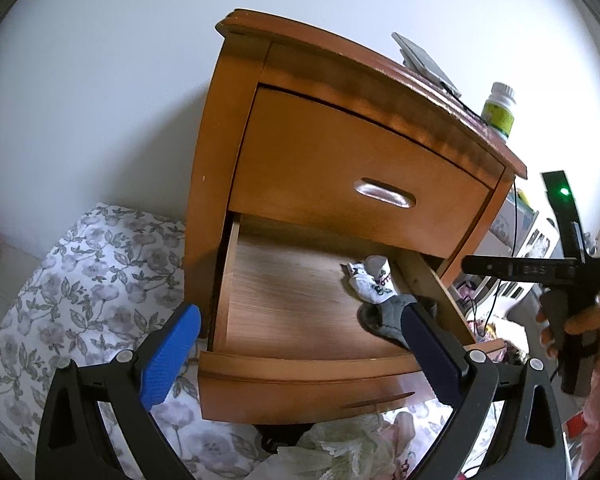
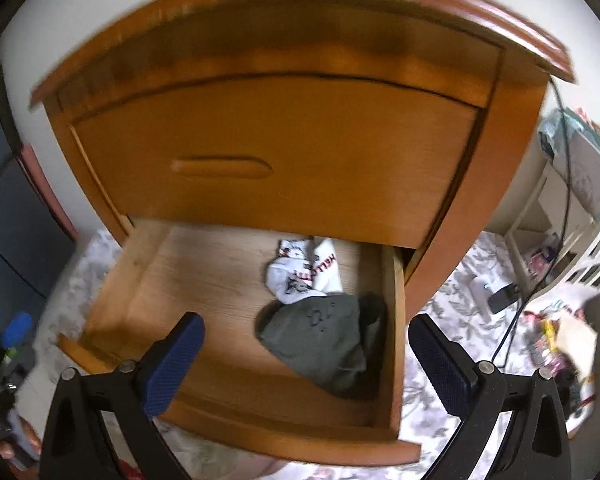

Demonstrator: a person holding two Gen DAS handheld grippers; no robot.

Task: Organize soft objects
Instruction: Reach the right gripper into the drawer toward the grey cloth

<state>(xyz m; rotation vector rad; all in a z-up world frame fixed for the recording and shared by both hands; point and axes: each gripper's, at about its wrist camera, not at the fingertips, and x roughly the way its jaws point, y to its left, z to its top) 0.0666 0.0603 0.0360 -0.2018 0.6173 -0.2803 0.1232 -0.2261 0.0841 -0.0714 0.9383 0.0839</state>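
Note:
A wooden nightstand has its bottom drawer (image 1: 300, 376) (image 2: 236, 420) pulled out. Inside, by the right wall, lie white printed socks (image 1: 370, 282) (image 2: 304, 272) and a grey sock bundle (image 1: 384, 316) (image 2: 320, 340) nearer the front. My left gripper (image 1: 300, 324) is open above the drawer's front, nothing between its blue fingers (image 1: 172, 356). My right gripper (image 2: 306, 336) is also open and empty, hovering over the drawer with the grey bundle seen between its fingers. In the left wrist view a hand (image 1: 576, 328) holds the right gripper's body at the right edge.
The upper drawer (image 1: 352, 184) (image 2: 276, 148) is closed. A green-labelled bottle (image 1: 498, 112) and a flat grey device (image 1: 424, 62) sit on the nightstand top. Floral bedding (image 1: 80, 280) covers the floor side; lacy cloth (image 1: 340, 448) lies below the drawer. A white shelf and cables (image 2: 560, 216) stand right.

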